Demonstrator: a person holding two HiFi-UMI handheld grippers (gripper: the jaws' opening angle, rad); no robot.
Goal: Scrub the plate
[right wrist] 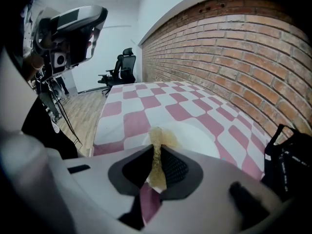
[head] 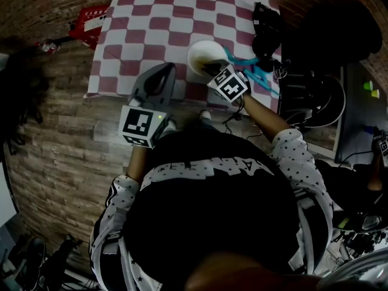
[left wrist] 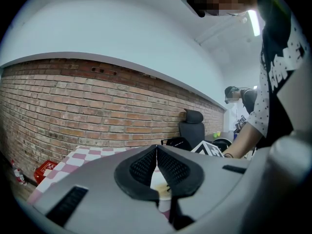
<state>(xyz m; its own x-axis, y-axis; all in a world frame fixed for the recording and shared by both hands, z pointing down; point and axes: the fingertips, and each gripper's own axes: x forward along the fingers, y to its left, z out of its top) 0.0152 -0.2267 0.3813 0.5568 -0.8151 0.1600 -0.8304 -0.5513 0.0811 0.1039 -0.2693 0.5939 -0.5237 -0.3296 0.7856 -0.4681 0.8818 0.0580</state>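
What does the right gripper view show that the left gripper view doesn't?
Only the right gripper view: a yellowish scrubbing sponge clamped in the right gripper. Only the left gripper view: the left gripper shut on nothing, and a red crate on the floor. Both: the round white plate, the pink-and-white checked tablecloth and the brick wall.

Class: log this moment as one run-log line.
left gripper: shut, empty; right gripper: shut on sponge; sponge: at plate edge; plate: on cloth
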